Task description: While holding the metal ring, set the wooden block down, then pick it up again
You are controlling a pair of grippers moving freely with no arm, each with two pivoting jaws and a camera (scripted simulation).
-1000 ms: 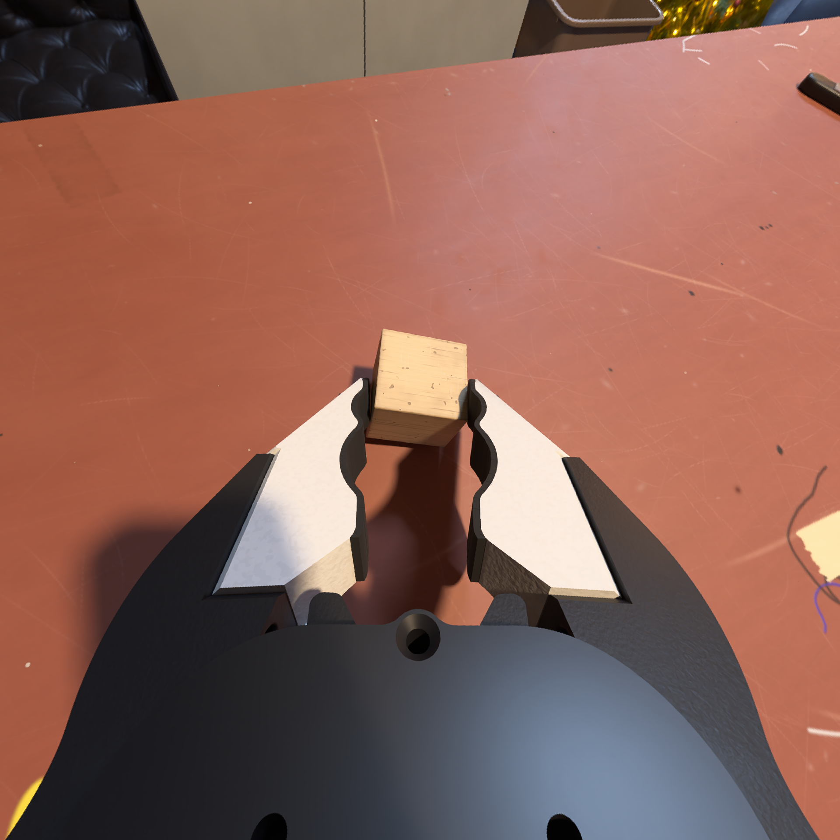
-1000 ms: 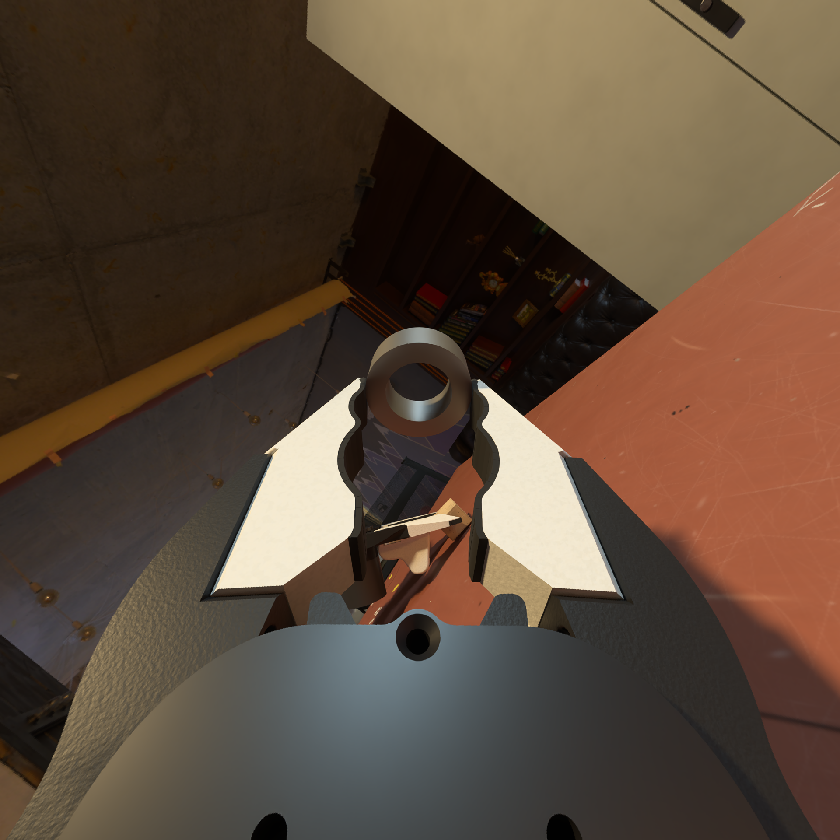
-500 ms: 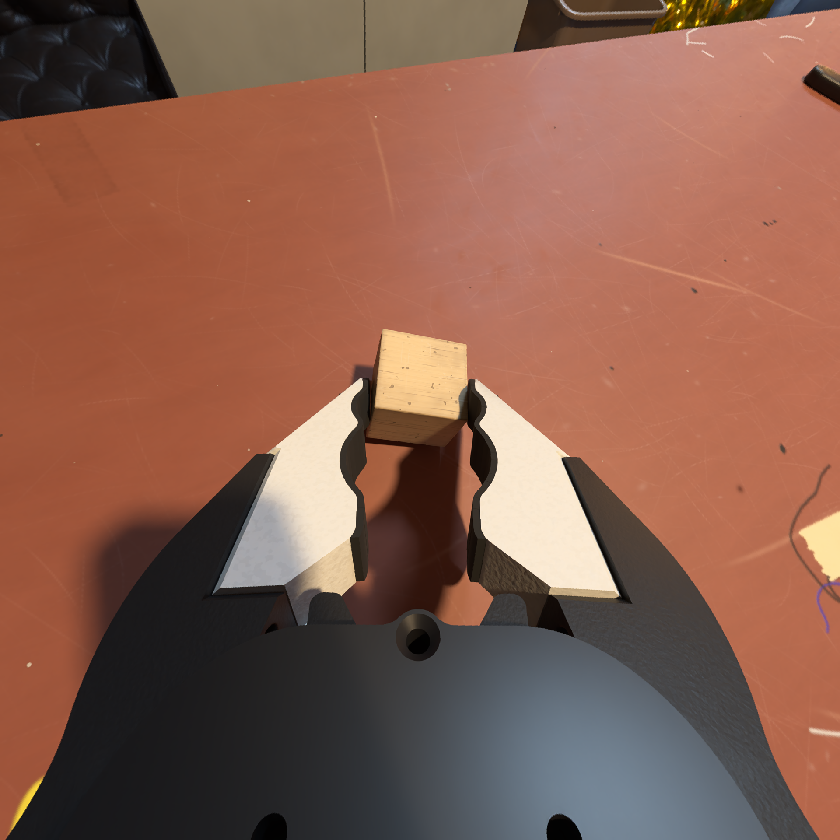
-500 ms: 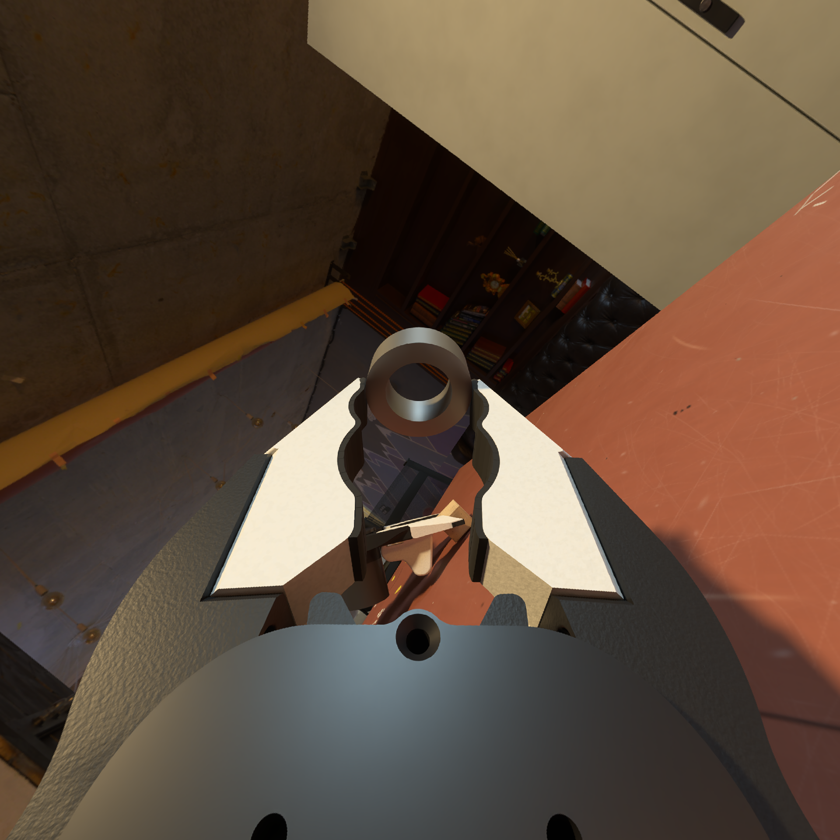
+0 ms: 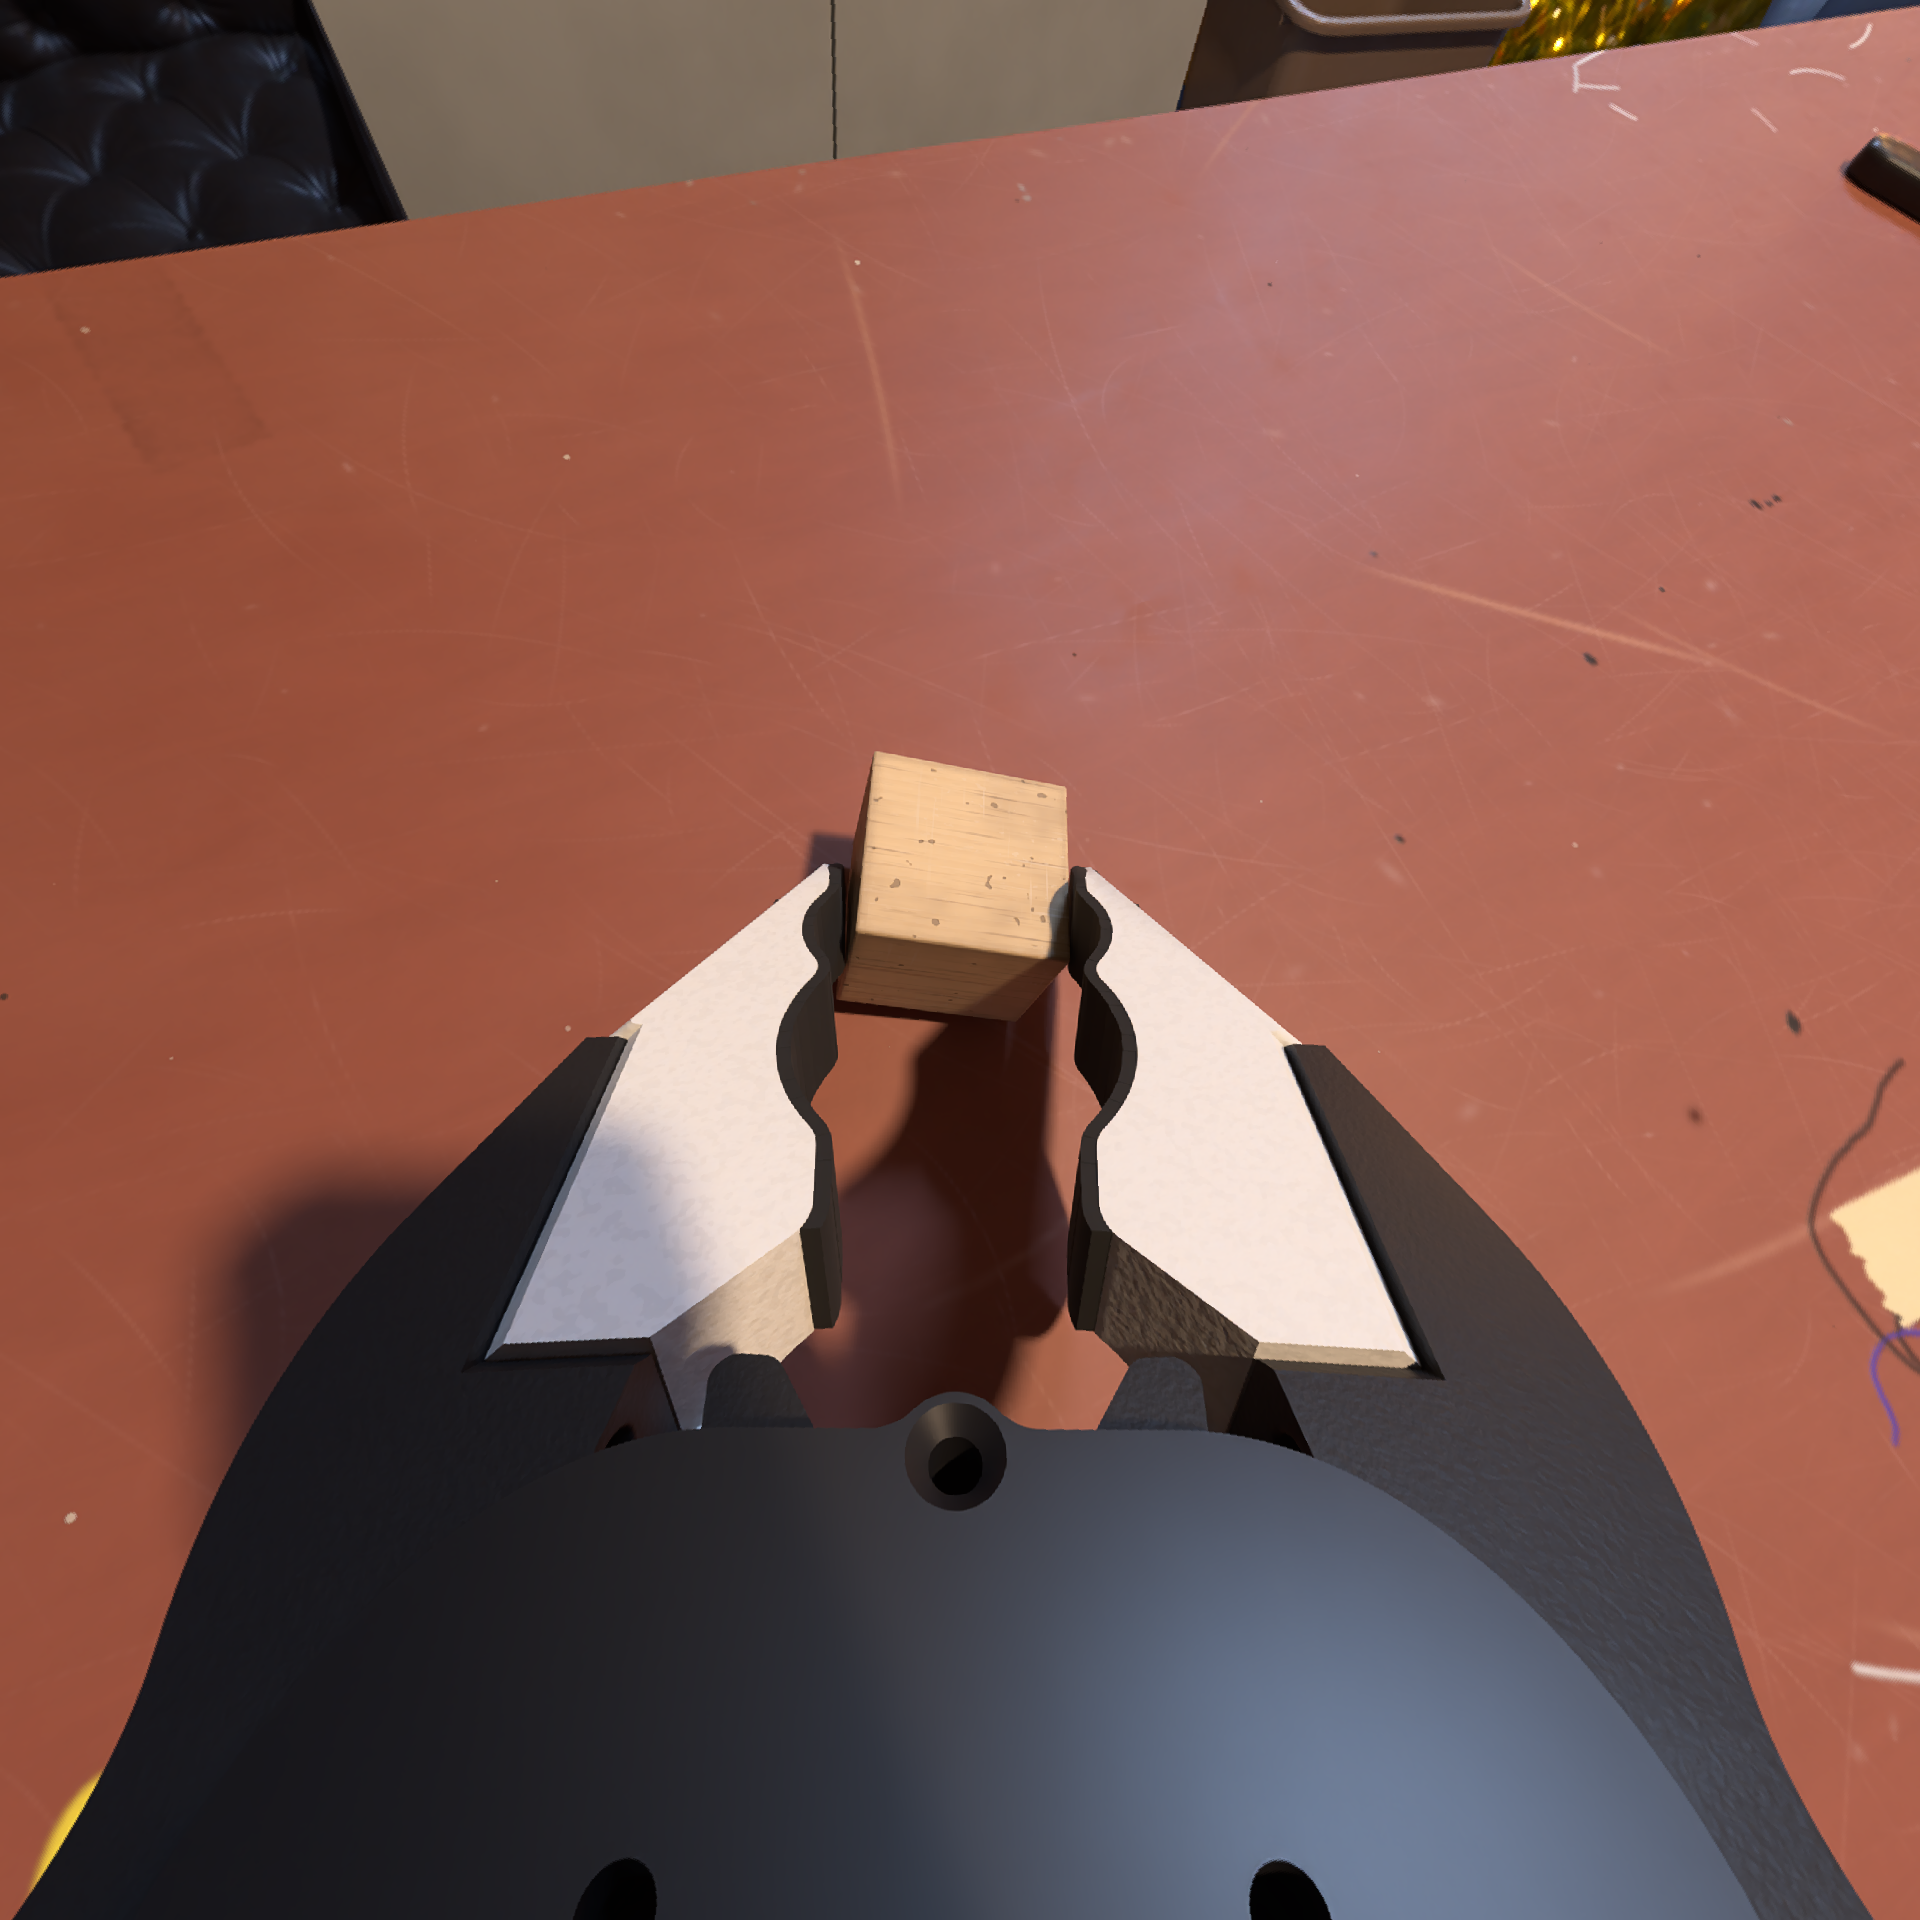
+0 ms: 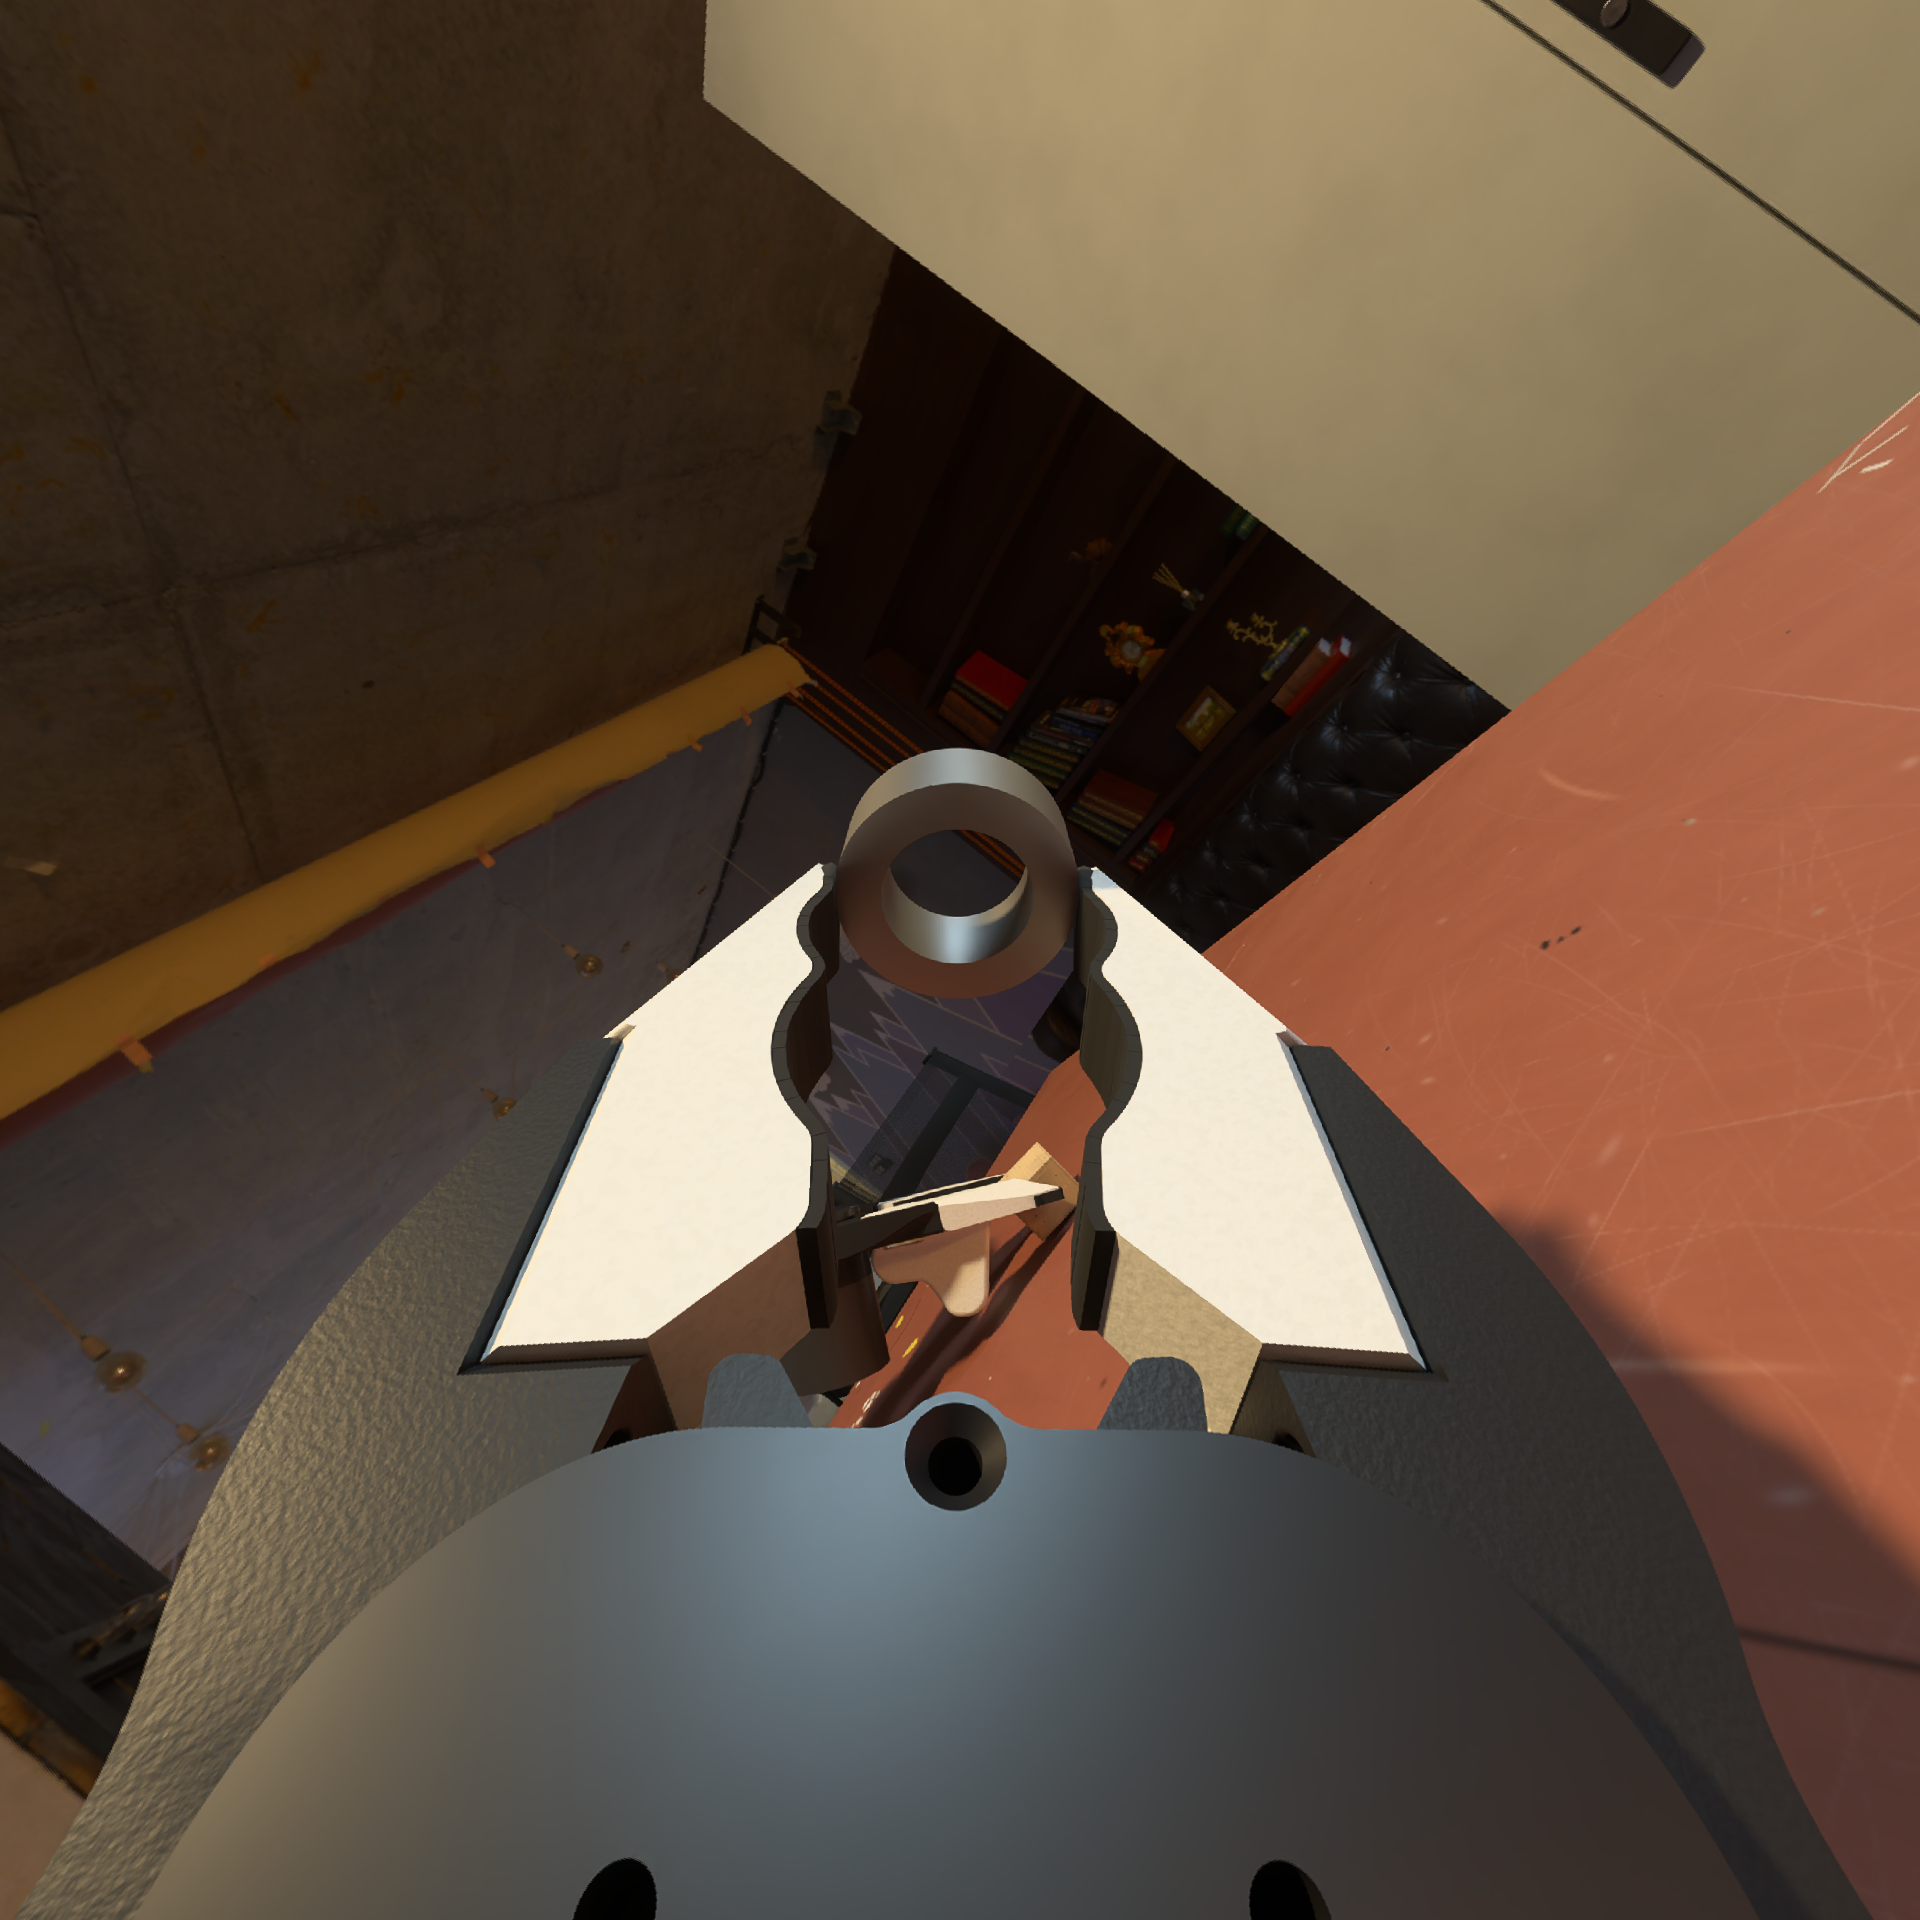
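Dark object [image 5: 1889, 177] — cut by right edge; cream scrap [image 5: 1886, 1247] likewise.

Sharp, warm light; hard shadow under tool [image 5: 954, 914].

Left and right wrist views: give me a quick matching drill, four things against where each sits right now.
1. block
2. ring
3. paper scrap
4. table

a. at the right edge of the left wrist view
b. between the right gripper's fingertips
c. between the left gripper's fingertips
d. under the block

Pairs: 1-c, 2-b, 3-a, 4-d
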